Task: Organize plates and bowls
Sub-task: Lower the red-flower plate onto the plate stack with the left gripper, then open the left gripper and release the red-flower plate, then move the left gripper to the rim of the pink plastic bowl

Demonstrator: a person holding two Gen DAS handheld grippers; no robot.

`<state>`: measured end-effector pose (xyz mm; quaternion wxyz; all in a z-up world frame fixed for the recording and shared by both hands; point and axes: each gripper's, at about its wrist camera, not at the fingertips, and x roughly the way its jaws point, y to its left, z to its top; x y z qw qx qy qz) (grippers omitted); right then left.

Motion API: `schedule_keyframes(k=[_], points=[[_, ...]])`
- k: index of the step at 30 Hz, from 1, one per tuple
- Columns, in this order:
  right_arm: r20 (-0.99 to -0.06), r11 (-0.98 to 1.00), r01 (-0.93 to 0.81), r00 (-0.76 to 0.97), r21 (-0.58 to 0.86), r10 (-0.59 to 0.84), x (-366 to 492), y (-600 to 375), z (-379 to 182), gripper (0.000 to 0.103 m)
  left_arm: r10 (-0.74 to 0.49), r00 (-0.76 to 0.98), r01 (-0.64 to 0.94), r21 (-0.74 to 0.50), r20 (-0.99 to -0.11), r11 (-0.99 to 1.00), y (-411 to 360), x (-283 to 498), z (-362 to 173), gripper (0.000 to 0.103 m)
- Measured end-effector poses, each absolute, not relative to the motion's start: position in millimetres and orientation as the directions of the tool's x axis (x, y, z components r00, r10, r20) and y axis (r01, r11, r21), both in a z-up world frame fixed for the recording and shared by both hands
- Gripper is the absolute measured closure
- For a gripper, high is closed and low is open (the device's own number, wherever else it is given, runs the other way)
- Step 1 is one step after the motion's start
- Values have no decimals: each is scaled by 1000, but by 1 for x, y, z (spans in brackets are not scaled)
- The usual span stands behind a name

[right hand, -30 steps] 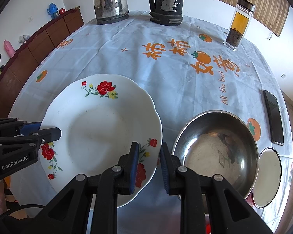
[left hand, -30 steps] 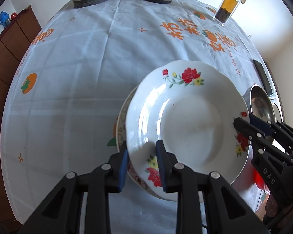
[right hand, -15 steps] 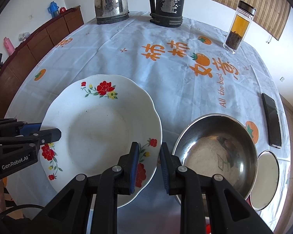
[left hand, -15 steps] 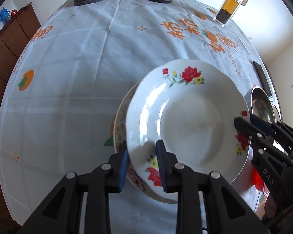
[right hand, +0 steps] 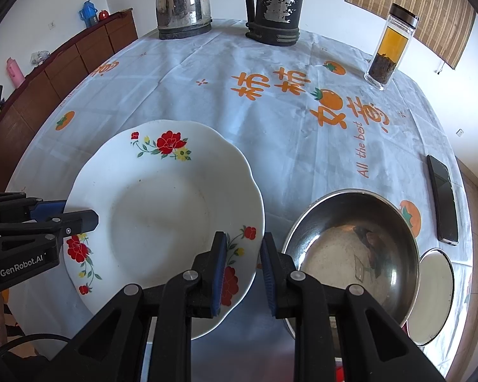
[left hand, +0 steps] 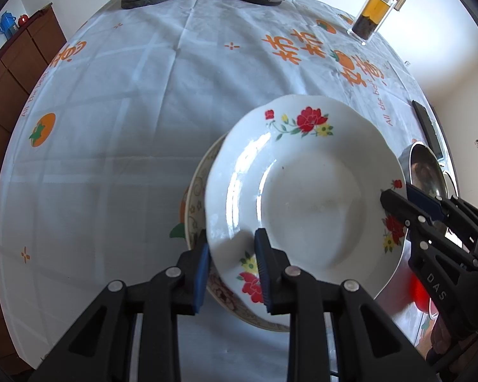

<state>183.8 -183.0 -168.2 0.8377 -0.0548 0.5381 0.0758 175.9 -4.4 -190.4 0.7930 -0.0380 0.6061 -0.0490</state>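
A white plate [left hand: 302,197] with red flowers on its scalloped rim is held from both sides. My left gripper [left hand: 232,238] is shut on its near-left rim, and my right gripper [right hand: 243,238] is shut on its near-right rim. Each shows in the other's view: the right gripper [left hand: 398,192] and the left gripper [right hand: 76,211]. Under the white plate, offset to the left, lies a second plate [left hand: 196,197] with a brown patterned rim. Whether the two plates touch I cannot tell. A steel bowl [right hand: 350,254] stands just right of the white plate.
A small round dish [right hand: 436,293] and a black phone [right hand: 443,197] lie near the table's right edge. At the far side stand a steel kettle [right hand: 183,0], a black jug [right hand: 274,6] and a glass tea bottle [right hand: 388,47]. A wooden sideboard [right hand: 47,76] runs along the left.
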Motion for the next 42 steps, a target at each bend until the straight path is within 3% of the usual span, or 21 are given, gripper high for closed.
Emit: schedule_keyframes(k=[17,20,23,25,32,36,42], points=[[-908,981,-194,414,-19,64,184,-182,-169,77,-130,257,17,-130,-958,991,-3,173,-191,76],[-908,980,-201,410,-2,82,185,-182,-169,70,-130,252,14,-131,-959,991,-3,173,-191,74],[-892,978,-208,440,9,102,183,-181,-163,56,-153,253,15,-154,-955,988,-4,173,-189,64],[-879,977,-214,465,5,107,183,-179,-158,47,-150,256,15,-151,-955,988,-5,172,-187,63],[-874,977,-215,472,9,112,183,-180,-154,47,-136,273,-2,-142,-952,990,-2,169,-183,62],[-872,975,-222,474,16,122,177,-179,-151,47,-75,327,-23,-87,-942,996,0,165,-171,42],[-857,970,-237,487,56,168,166,-178,-136,47,-87,357,-3,-94,-930,996,-7,162,-157,42]])
